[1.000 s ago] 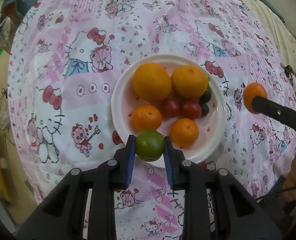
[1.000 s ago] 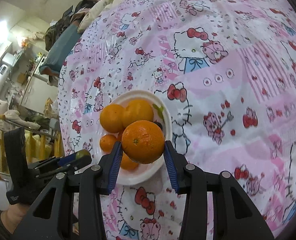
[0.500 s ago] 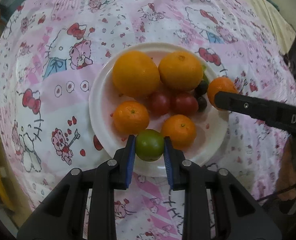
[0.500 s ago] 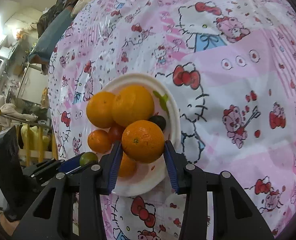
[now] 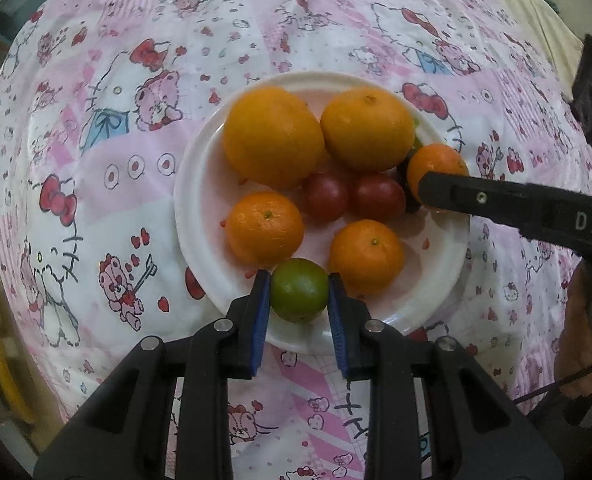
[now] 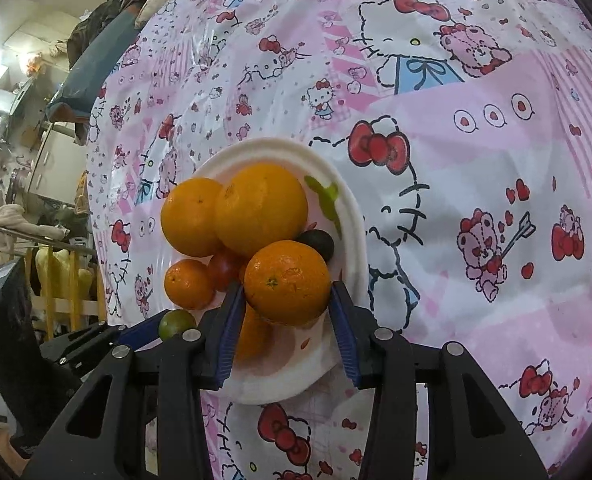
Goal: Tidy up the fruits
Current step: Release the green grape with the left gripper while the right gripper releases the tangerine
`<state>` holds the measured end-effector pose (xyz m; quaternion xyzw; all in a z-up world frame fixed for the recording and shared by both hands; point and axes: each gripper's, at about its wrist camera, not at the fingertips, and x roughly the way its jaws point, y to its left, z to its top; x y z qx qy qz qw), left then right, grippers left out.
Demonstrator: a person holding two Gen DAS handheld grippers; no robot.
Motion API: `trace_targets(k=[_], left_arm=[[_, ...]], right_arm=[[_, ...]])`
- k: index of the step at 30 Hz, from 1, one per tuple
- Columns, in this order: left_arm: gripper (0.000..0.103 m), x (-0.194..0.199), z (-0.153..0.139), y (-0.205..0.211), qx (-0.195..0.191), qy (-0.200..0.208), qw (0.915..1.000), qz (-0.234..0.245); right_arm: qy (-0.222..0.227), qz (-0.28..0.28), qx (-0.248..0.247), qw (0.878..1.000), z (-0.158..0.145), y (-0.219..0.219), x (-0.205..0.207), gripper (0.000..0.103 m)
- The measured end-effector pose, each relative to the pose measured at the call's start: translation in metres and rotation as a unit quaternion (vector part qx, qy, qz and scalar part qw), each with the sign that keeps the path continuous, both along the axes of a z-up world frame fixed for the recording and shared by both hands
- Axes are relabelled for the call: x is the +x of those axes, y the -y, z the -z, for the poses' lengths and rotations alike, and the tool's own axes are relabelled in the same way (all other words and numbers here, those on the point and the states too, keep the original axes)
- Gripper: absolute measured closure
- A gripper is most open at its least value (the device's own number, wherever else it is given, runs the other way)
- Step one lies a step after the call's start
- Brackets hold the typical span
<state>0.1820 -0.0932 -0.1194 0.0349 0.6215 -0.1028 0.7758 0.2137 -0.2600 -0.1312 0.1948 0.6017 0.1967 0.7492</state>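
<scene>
A white plate (image 5: 199, 216) on the Hello Kitty tablecloth holds two big oranges (image 5: 273, 136), two small oranges (image 5: 263, 228), two red tomatoes (image 5: 328, 196) and dark fruits. My left gripper (image 5: 299, 292) is shut on a green lime (image 5: 299, 290) over the plate's near rim. My right gripper (image 6: 285, 300) is shut on an orange (image 6: 287, 282) and holds it over the plate (image 6: 352, 216); that orange also shows in the left wrist view (image 5: 436, 164) at the plate's right side. The lime shows in the right wrist view (image 6: 175, 322).
The pink patterned tablecloth (image 5: 135, 80) covers the round table around the plate. Beyond the table's far edge, the right wrist view shows clutter, a rack and cupboards (image 6: 35, 160). A hand holds the right gripper's handle (image 5: 584, 320).
Both grippers have moved in over the plate with their fruits. The right gripper's orange went from beside the plate to above its right part. The lime is now over the near rim.
</scene>
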Motion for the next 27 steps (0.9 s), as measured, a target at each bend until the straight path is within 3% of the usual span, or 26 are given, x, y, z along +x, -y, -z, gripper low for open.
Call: trace_targets(k=[3,5,6,7,8,10,14,18,27], left_arm=[[0.074,0.000,-0.001,-0.001,0.015,0.009,0.9998,-0.004],[0.054,0.001,-0.001,-0.004,0.014,0.009,0.9998,-0.012],[0.039,0.001,-0.003,-0.005,0.009,0.012,0.9998,-0.015],[0.030,0.001,-0.005,-0.006,0.003,0.018,0.9997,-0.019],[0.028,0.001,-0.007,-0.006,0.002,0.023,0.9996,-0.018],[0.027,0.000,-0.010,-0.004,0.006,0.029,0.9995,-0.011],[0.027,-0.004,-0.016,-0.007,-0.001,0.034,0.9993,-0.012],[0.027,-0.015,-0.033,-0.016,-0.008,0.065,0.9975,-0.025],[0.027,-0.033,-0.068,-0.042,-0.011,0.134,0.9881,-0.074]], right_arm=[[-0.004,-0.001,0.001,1.000,0.001,0.000,0.000,0.057],[-0.004,-0.001,0.000,1.000,0.001,0.001,0.000,0.056],[-0.002,-0.001,0.003,1.000,0.000,0.001,0.000,0.052],[0.001,0.000,0.008,1.000,-0.001,0.001,0.000,0.043],[0.005,0.000,0.013,1.000,-0.003,0.002,-0.001,0.039],[0.013,-0.001,0.011,1.000,-0.007,0.003,-0.001,0.031],[0.023,0.002,0.023,0.999,-0.019,0.007,-0.001,0.028],[0.054,0.004,0.009,0.998,-0.038,0.009,-0.007,0.018],[0.115,0.019,0.004,0.993,-0.078,0.013,-0.037,0.015]])
